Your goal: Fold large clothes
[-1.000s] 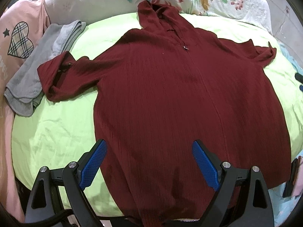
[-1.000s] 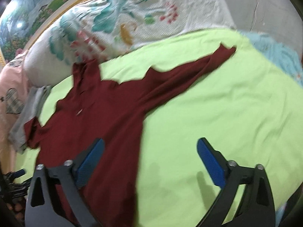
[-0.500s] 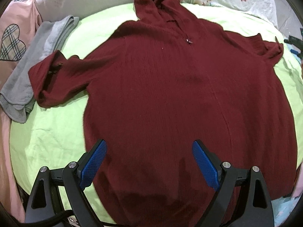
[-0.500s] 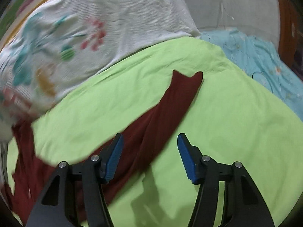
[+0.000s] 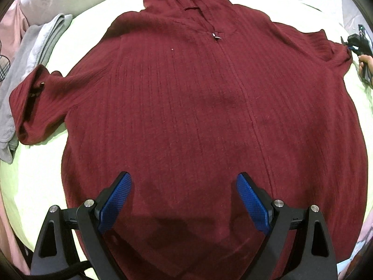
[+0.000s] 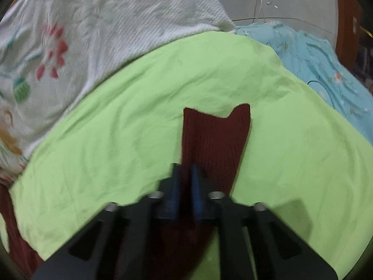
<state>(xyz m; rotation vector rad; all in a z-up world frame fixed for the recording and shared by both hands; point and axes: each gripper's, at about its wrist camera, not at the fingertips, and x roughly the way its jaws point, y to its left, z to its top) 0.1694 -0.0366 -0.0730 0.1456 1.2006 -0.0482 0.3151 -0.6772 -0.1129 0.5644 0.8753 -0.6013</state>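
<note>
**Right jaws pinch the sleeve, left jaws hang spread over the hem**

The maroon hooded sweater (image 5: 198, 107) lies flat, front up, on the bed's lime-green sheet (image 6: 116, 121), hood toward the pillows, zip running down its middle. The left gripper (image 5: 184, 196) hangs above the lower body of the sweater, its blue jaws spread wide with the knit showing between them and neither pad touching cloth.

Out at the far side, the right gripper (image 6: 185, 186) has just closed its jaws, now pressed together on the sleeve (image 6: 214, 140), a little short of the cuff. The cuff end lies straight ahead of the jaws on the sheet.

The other sleeve is bent back on itself, just beside a folded grey garment (image 5: 25, 70). A white floral quilt (image 6: 105, 23) bunches beyond the sheet, with a light-blue patterned cloth (image 6: 326, 70) next to it.
</note>
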